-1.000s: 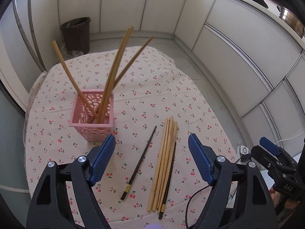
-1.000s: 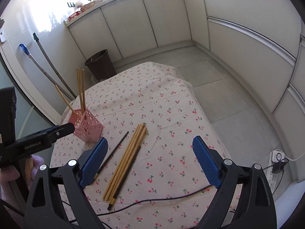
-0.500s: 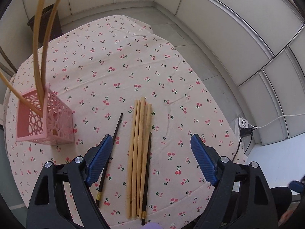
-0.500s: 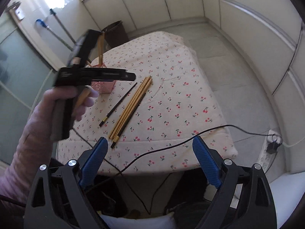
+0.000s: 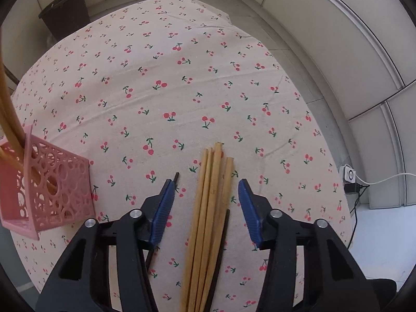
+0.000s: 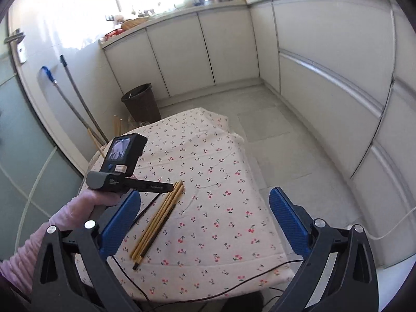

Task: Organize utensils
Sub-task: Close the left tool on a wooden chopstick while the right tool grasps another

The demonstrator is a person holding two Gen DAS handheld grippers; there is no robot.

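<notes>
Since the earlier frame the left gripper [image 5: 205,202] has dropped close over the bundle of wooden chopsticks [image 5: 210,208], which then lay further up the frame, and its jaws have just been closing. Its blue pads [image 5: 163,210] stand apart on either side of the bundle without touching it; nothing is clamped. A dark chopstick [image 5: 223,234] lies against the bundle's right edge, and a second dark chopstick [image 5: 176,176] shows its tip beside the left pad. At far left the pink perforated basket [image 5: 59,189] stands on the cherry-print tablecloth [image 5: 182,78], holding several wooden chopsticks [image 5: 10,122] upright. Upper left, a dark bin [image 5: 65,10] sits on the floor. In the right wrist view, the right gripper [image 6: 205,223] hangs wide open and empty at the lower edge, its jaws having just opened further, while a pink-sleeved hand [image 6: 101,202] at left holds the other gripper above the chopsticks.
</notes>
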